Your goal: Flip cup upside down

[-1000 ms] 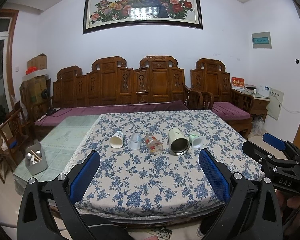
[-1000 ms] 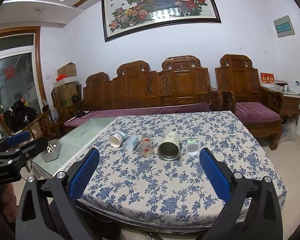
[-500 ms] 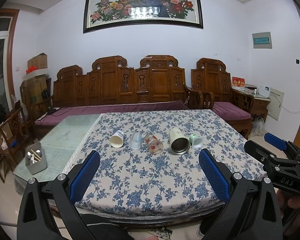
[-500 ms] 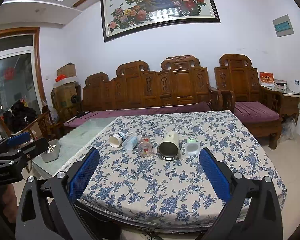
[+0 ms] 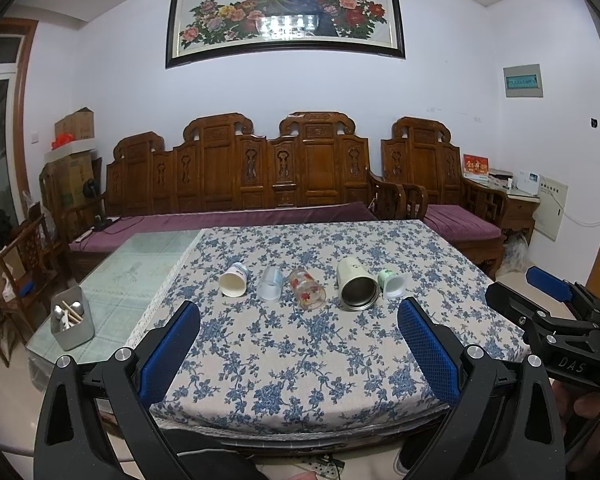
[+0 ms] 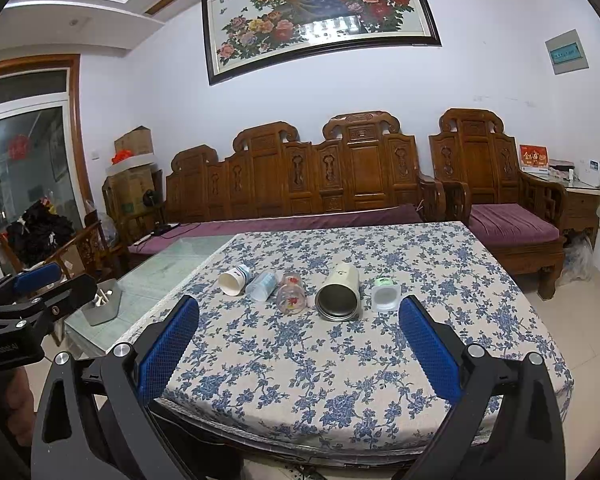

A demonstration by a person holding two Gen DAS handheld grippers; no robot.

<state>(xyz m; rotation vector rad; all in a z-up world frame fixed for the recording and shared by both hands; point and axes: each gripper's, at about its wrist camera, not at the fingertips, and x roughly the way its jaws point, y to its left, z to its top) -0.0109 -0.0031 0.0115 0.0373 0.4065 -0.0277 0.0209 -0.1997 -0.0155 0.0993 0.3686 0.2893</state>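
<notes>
Several cups lie on their sides in a row on the floral tablecloth (image 5: 300, 344): a white paper cup (image 5: 233, 280), a clear plastic cup (image 5: 270, 284), a glass with red flowers (image 5: 307, 289), a cream steel-lined mug (image 5: 356, 285) and a small white-green cup (image 5: 393, 282). The same row shows in the right wrist view, paper cup (image 6: 234, 279) to small cup (image 6: 385, 294). My left gripper (image 5: 299, 344) is open and empty at the table's near edge. My right gripper (image 6: 299, 344) is open and empty, also short of the cups.
A grey utensil holder (image 5: 71, 322) stands on the glass table top (image 5: 140, 264) at the left. A carved wooden sofa (image 5: 260, 184) runs behind the table. A wooden armchair (image 6: 508, 208) stands at the right. A wooden chair (image 5: 16, 264) is at the far left.
Both grippers have drifted slightly back from the table and stay open. The cups have not moved.
</notes>
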